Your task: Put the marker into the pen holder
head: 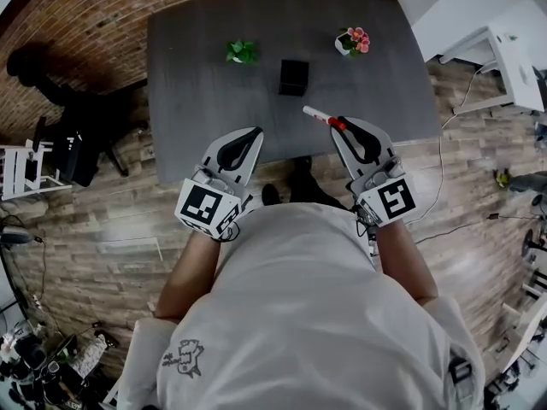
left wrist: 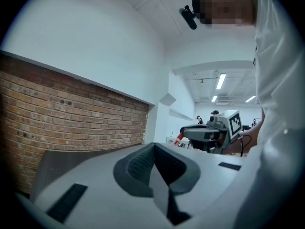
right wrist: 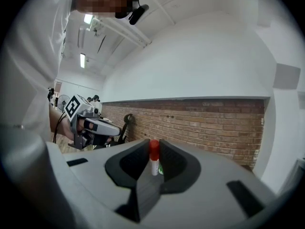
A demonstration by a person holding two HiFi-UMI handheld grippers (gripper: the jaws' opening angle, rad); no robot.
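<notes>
A white marker [head: 318,115] with a red cap sticks out to the left from my right gripper [head: 338,125], which is shut on it at the table's near edge. In the right gripper view the red cap [right wrist: 154,148] stands upright between the pads. The black square pen holder [head: 293,77] stands on the dark grey table [head: 197,67], farther in and a little left of the marker. My left gripper [head: 255,131] hovers at the near edge too, left of the right one, jaws together with nothing in them.
A small green plant [head: 242,51] and a pot of pink flowers [head: 353,41] stand at the back of the table, either side of the holder. A brick wall [left wrist: 71,118] runs behind. White furniture [head: 504,58] stands on the right.
</notes>
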